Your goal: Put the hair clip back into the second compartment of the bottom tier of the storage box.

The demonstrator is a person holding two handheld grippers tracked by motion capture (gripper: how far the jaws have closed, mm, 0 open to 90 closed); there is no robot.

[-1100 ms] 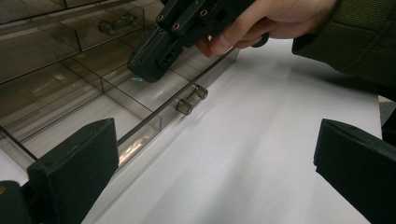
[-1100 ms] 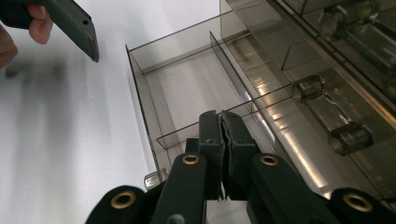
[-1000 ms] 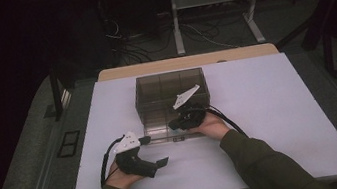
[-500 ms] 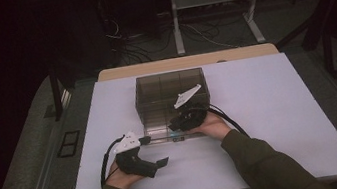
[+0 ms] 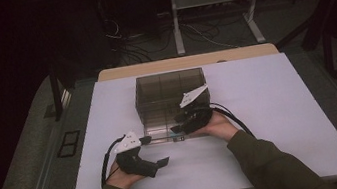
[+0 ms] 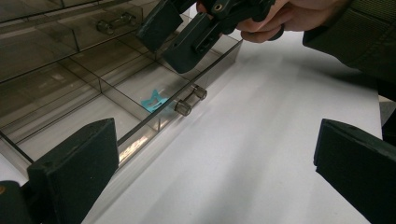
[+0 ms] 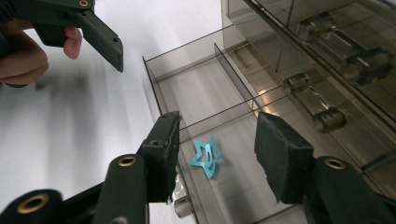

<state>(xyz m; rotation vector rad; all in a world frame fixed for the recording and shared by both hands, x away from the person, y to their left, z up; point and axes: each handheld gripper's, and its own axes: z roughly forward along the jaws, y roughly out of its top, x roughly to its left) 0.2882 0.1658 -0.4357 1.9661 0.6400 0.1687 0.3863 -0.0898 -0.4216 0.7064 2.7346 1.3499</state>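
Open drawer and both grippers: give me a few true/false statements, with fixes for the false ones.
1. A blue star-shaped clip lies in the pulled-out drawer. True.
2. The right gripper is shut on the clip. False: its jaws stand open above the drawer, with the clip lying between them on the drawer floor.
3. The left gripper is open over the white table, beside the drawer. True.
4. The drawer unit is opaque white. False: it is smoky and see-through.
5. The drawer has one undivided space. False: clear dividers split it into compartments.
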